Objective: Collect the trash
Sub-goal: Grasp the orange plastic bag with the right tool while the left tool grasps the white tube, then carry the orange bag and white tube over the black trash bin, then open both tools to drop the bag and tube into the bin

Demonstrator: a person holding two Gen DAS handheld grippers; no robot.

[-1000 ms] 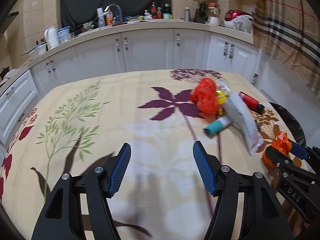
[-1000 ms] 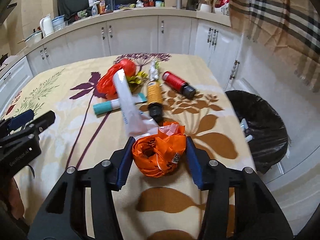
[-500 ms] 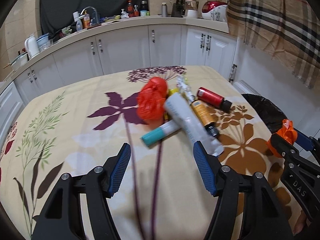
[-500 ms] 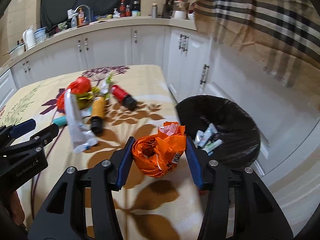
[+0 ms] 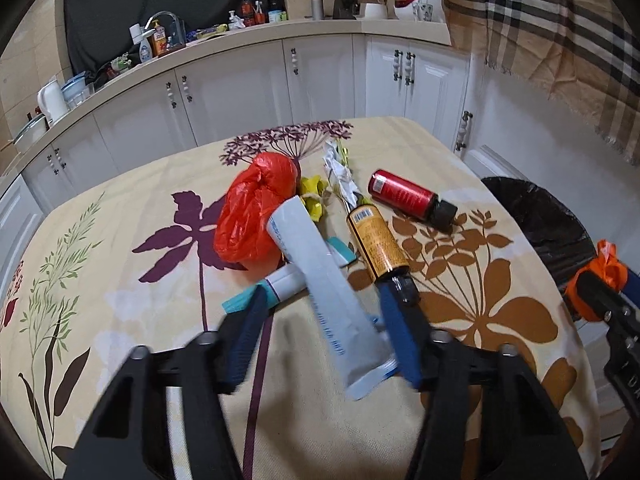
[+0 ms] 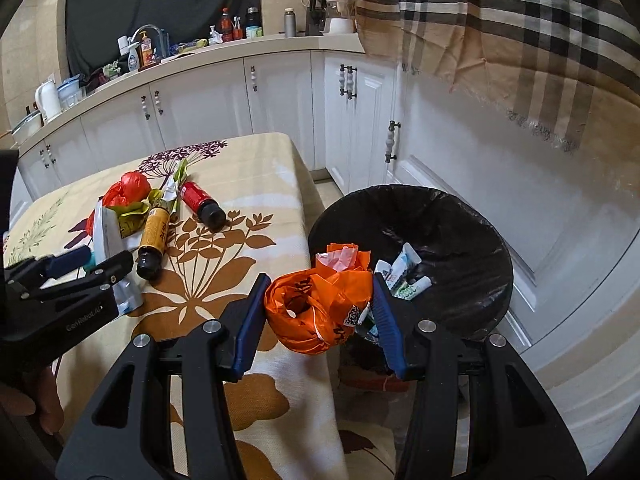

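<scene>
My right gripper (image 6: 318, 312) is shut on a crumpled orange plastic bag (image 6: 316, 308), held above the table's right edge beside the black-lined trash bin (image 6: 460, 216). My left gripper (image 5: 320, 344) is open, its fingers either side of a white tube (image 5: 324, 292) lying on the table. Around the tube lie a red plastic bag (image 5: 256, 216), a teal-capped tube (image 5: 264, 292), an amber bottle (image 5: 376, 240), a red bottle (image 5: 408, 196), a yellow wrapper (image 5: 312, 196) and a silver wrapper (image 5: 340, 172).
The table has a beige floral cloth (image 5: 120, 320). The bin (image 5: 540, 220) stands on the floor at the table's right and holds several tubes (image 6: 404, 276). White cabinets (image 6: 280, 104) and a cluttered counter run behind. A plaid curtain (image 6: 520, 40) hangs at right.
My left gripper has moved forward and right onto the trash pile, now straddling the white tube. My right gripper has carried the orange bag right, from over the table to the bin's side.
</scene>
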